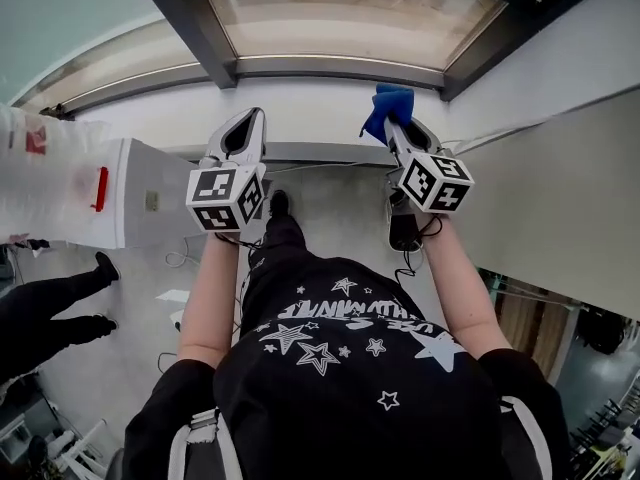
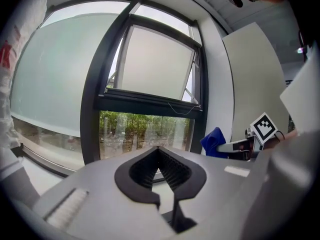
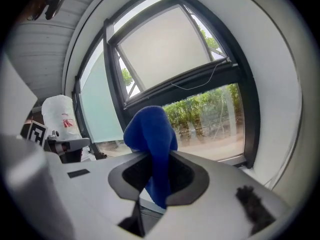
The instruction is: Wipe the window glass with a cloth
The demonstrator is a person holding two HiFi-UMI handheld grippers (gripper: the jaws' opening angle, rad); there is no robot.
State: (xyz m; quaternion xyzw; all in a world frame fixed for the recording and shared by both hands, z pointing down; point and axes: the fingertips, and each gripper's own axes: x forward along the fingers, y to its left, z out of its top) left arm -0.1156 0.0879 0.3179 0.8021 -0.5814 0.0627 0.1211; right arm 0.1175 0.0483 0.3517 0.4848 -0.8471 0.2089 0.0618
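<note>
The window glass (image 1: 350, 8) is set in a dark frame (image 1: 200, 28) ahead of both grippers. My right gripper (image 1: 397, 128) is shut on a blue cloth (image 1: 388, 108), raised just below the pane at the right. In the right gripper view the blue cloth (image 3: 152, 139) bulges up between the jaws of the right gripper (image 3: 157, 156), with green trees behind the lower window glass (image 3: 210, 119). My left gripper (image 1: 248, 126) hangs level with it, to the left. Its jaws meet at the tips (image 2: 159, 151) with nothing between them, pointing at the lower pane (image 2: 142, 131). The cloth (image 2: 215, 141) stays apart from the glass.
A white sill (image 1: 300, 108) runs under the window. At the left stands a white cabinet (image 1: 130, 208) with a red handle (image 1: 100, 188), and a person's black-trousered legs (image 1: 50, 298). A pale wall panel (image 1: 560, 188) closes the right side. A white bag (image 3: 62, 116) stands left of the window.
</note>
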